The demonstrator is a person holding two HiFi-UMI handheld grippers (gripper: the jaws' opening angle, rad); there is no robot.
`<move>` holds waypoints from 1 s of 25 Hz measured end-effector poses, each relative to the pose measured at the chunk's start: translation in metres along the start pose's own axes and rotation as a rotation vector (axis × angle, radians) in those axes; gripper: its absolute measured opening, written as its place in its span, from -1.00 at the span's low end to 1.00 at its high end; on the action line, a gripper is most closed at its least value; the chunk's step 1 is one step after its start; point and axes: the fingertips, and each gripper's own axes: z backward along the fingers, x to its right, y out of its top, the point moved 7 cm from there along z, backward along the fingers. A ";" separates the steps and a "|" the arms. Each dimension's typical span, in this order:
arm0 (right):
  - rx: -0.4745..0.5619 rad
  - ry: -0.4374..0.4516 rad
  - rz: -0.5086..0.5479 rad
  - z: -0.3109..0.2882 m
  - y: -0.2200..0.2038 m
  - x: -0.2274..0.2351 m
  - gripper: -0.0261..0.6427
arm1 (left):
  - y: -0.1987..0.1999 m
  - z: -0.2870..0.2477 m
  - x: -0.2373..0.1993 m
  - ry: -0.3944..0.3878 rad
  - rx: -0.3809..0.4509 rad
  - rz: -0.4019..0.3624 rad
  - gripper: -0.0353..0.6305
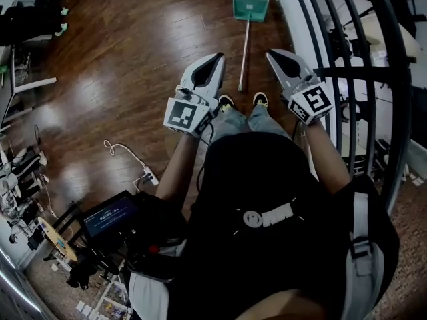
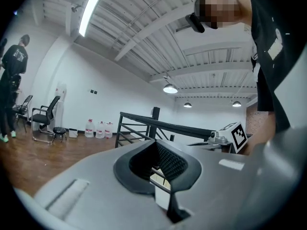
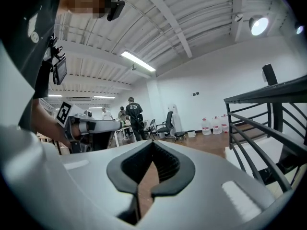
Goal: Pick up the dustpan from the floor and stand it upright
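Observation:
The dustpan (image 1: 250,7) is green with a long pale handle (image 1: 244,52) and lies flat on the wooden floor ahead of the person's shoes. In the head view both grippers are held out level above the floor, short of the pan. My left gripper (image 1: 215,60) is left of the handle and my right gripper (image 1: 272,55) is right of it. Neither touches the dustpan. In the left gripper view my left gripper (image 2: 156,143) has its jaws together with nothing between them. My right gripper (image 3: 153,143) is likewise shut and empty. The dustpan shows in neither gripper view.
A black metal railing (image 1: 373,79) and a white ledge run along the right side. A power strip with a white cable (image 1: 148,176) lies on the floor at the left. Office chairs, water jugs (image 2: 99,128) and people (image 3: 133,114) stand farther off.

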 end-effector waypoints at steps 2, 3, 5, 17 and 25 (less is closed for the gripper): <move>0.004 -0.005 0.002 -0.006 0.004 -0.001 -0.91 | -0.002 -0.009 -0.007 -0.002 -0.007 -0.020 -0.85; 0.007 -0.010 0.000 -0.010 0.006 0.000 -0.91 | -0.002 -0.015 -0.011 -0.006 -0.016 -0.031 -0.85; 0.006 -0.023 0.008 -0.020 0.011 0.005 -0.91 | 0.000 -0.028 -0.018 -0.013 -0.040 -0.037 -0.85; -0.396 -0.062 -0.073 -0.107 -0.067 0.079 -0.91 | -0.060 -0.078 -0.057 -0.017 -0.237 0.039 -0.85; -0.792 -0.006 -0.319 -0.164 -0.253 0.128 -0.44 | -0.170 -0.104 -0.130 0.074 -0.319 0.203 -0.85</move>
